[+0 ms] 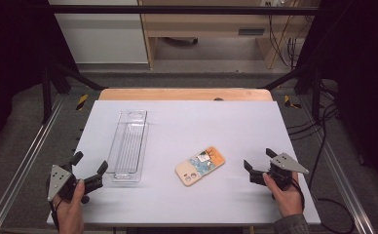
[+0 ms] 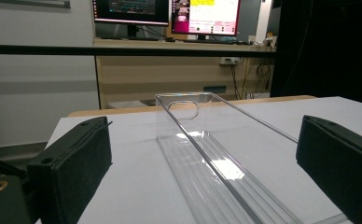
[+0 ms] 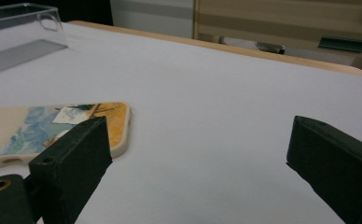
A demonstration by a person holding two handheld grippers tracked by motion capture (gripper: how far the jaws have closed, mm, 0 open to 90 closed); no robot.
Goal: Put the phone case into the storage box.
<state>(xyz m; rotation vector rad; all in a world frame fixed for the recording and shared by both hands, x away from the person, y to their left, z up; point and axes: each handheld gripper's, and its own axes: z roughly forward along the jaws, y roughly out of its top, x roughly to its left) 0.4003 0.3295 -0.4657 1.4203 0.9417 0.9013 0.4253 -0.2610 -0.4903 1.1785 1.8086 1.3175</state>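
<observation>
Both grippers idle at the near edge of the table [image 1: 187, 114], nothing picked yet. Looks like the start of the pick step

Landmark = tray [image 1: 128, 145], clear plastic, long, lying flat on the table's left half

- Case [image 1: 199, 165]: phone case, cream with a blue/orange print, flat on the table, right of the tray's near end and apart from it, lying at a slant
- Left gripper [image 1: 90, 165]: just beside the tray's near end, on its left, jaws wide apart, nothing between them. Its own view looks straight down the tray's length
- Right gripper [image 1: 259, 160]: well right of the tray, past the case, jaws wide apart and empty. In its own view the case sits just ahead, partly behind the left jaw, not touching

Judgement: job is probably case into tray. The right gripper is the closer one to the case

Next move calls for:
- right gripper slides toward the case, jaws straddling its short width
- the case lies flat and thin, so the jaws need to come in low at table level or tip an edge up
- the left gripper could steady the tray, which looks light and likely to skid
</observation>
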